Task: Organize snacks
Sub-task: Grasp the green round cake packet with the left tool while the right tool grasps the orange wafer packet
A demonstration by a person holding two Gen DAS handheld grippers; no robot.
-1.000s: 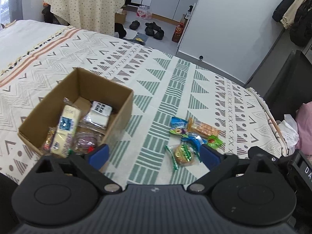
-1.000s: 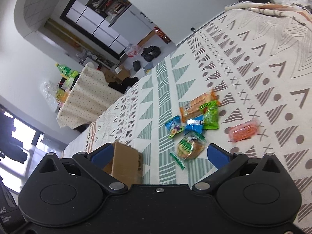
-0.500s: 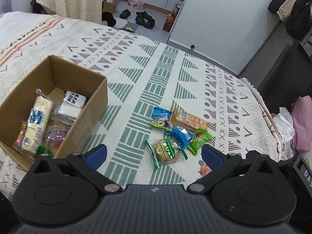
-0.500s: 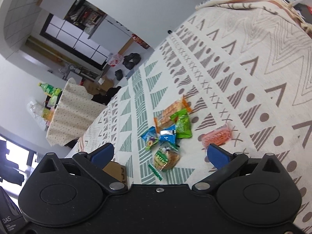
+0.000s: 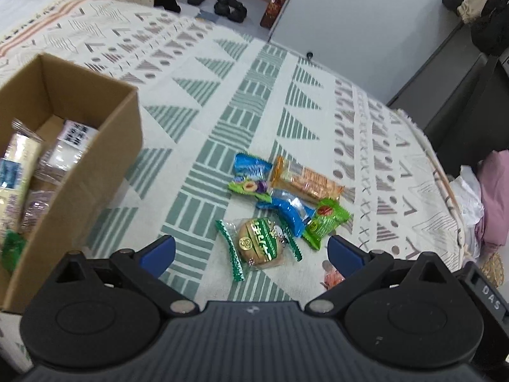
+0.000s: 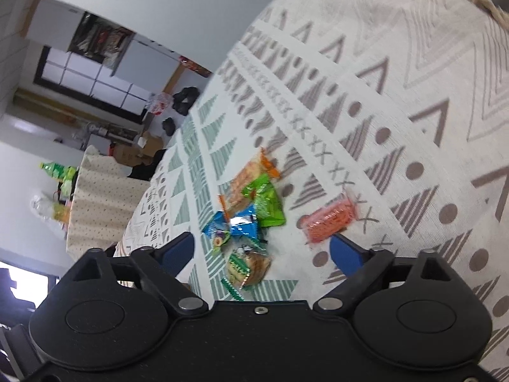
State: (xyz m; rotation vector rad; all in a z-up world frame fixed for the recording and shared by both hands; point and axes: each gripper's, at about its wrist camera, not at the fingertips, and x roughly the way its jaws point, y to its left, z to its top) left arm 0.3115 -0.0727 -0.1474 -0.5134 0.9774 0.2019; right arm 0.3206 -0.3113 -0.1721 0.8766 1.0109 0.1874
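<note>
Several snack packets lie in a cluster on the patterned bedspread: a round cake in a green-edged wrapper point(image 5: 259, 243), a blue packet point(image 5: 291, 211), a green packet point(image 5: 326, 221), an orange cracker pack point(image 5: 308, 181) and a blue-green packet point(image 5: 249, 175). A pink packet point(image 6: 329, 219) lies apart to the right. A cardboard box point(image 5: 95, 165) on the left holds several snacks. My left gripper point(image 5: 251, 253) is open and empty just before the cake. My right gripper point(image 6: 261, 253) is open and empty above the cake point(image 6: 249, 269).
The bedspread point(image 5: 241, 102) covers a bed whose far edge drops to the floor with shoes point(image 5: 230, 8). A dotted tablecloth table point(image 6: 101, 197) stands beyond the bed. Clothes and a white bag point(image 5: 469, 197) lie at the right edge.
Both grippers have moved closer to the snack cluster. In the left view the box has slid left and the snacks are nearer. The right view has tilted and dropped toward the packets.
</note>
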